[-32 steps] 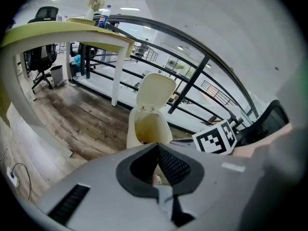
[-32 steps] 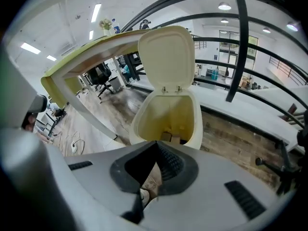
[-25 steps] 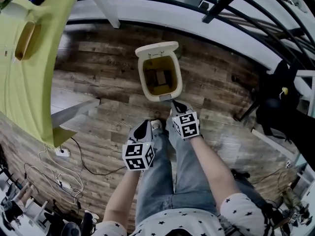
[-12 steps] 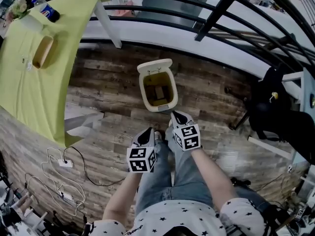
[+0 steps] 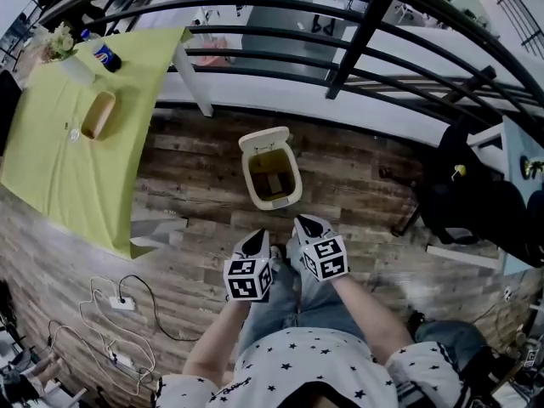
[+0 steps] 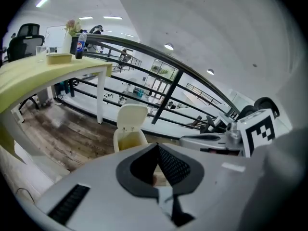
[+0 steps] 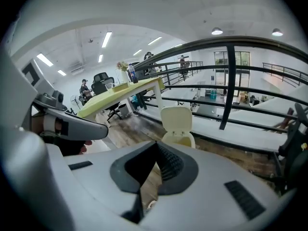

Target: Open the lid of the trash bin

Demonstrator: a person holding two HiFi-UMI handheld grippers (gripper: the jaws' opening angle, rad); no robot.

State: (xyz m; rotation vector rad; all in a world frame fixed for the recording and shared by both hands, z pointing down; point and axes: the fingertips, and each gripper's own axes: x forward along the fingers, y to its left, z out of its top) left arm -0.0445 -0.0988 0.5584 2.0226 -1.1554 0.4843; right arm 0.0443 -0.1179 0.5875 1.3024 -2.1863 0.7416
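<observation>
The cream trash bin (image 5: pixel 273 179) stands on the wood floor with its lid (image 5: pixel 263 138) swung up and back, so the inside shows with some brown stuff at the bottom. Both grippers hang below it over the person's jeans, clear of the bin. My left gripper (image 5: pixel 256 238) is shut and holds nothing. My right gripper (image 5: pixel 304 222) is shut too, a little nearer the bin's front rim. In the left gripper view the bin (image 6: pixel 130 139) shows past the left gripper (image 6: pixel 157 145). The right gripper view has the upright lid (image 7: pixel 176 120) beyond the right gripper (image 7: pixel 156 142).
A yellow-green table (image 5: pixel 59 151) with a bottle (image 5: pixel 106 58) and a tray fills the left. A black railing (image 5: pixel 340 24) runs behind the bin. A black office chair (image 5: pixel 463 194) stands at the right. Cables and a power strip (image 5: pixel 119 303) lie at the lower left.
The head view has pulled back and up, so the bin looks smaller and farther. The right gripper, earlier at the bin's front rim, is now clear of it. The lid stays up.
</observation>
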